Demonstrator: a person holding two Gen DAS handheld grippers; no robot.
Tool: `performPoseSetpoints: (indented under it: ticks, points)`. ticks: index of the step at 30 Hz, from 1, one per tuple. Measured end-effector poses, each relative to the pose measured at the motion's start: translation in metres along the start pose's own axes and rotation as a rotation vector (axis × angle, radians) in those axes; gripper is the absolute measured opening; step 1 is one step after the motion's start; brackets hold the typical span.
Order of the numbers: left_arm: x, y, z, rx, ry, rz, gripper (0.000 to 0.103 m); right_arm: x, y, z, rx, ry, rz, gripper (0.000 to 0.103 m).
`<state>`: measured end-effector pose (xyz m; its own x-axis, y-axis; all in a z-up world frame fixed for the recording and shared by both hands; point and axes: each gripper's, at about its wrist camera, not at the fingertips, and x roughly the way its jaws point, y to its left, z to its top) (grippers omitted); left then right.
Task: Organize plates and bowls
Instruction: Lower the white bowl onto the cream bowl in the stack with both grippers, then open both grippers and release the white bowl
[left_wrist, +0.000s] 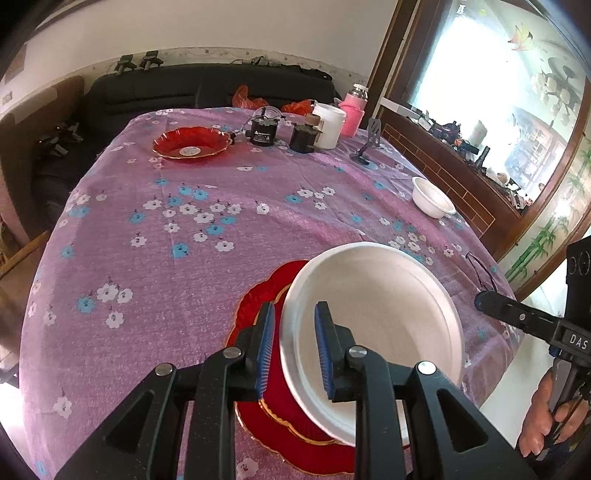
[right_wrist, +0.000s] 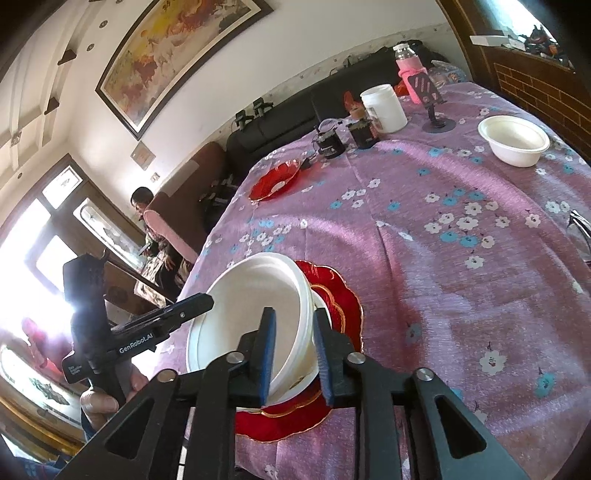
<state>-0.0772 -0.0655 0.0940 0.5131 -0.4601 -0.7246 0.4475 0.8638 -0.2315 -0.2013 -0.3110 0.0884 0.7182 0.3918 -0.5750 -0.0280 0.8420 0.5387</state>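
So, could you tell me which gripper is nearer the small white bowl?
Right. The right gripper is on the tilted bowl's side toward the small white bowl; the left gripper is across it.

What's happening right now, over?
Both grippers, left gripper and right gripper, clamp the white bowl, tilted over red plate. Nothing blocking.

"GenRobot.AI" reads in white along the black arm of the left tongs (right_wrist: 192, 306) at the near left in the right wrist view, smaller print beneath it too blurred to read, and "DAS" shows on the right tongs (left_wrist: 484, 301) at the near right edge.
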Motion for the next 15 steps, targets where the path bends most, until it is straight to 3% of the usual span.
performPoseSetpoints:
  ticks: [6,9,11,15]
  points:
    - [-0.018,0.002,-0.013,0.001,-0.072,0.066,0.031,-0.012,0.006,-0.009,-0.016,-0.036,-0.018,0.04]
    - [-0.027,0.002,-0.023,0.007,-0.117,0.113,0.034,-0.016,0.009,-0.016,-0.022,-0.048,-0.029,0.042]
    - [-0.032,-0.001,-0.033,0.02,-0.147,0.155,0.041,-0.018,0.011,-0.023,-0.03,-0.059,-0.04,0.044]
    - [-0.037,-0.008,-0.054,0.036,-0.182,0.202,0.042,-0.02,0.012,-0.04,-0.031,-0.065,-0.056,0.049]
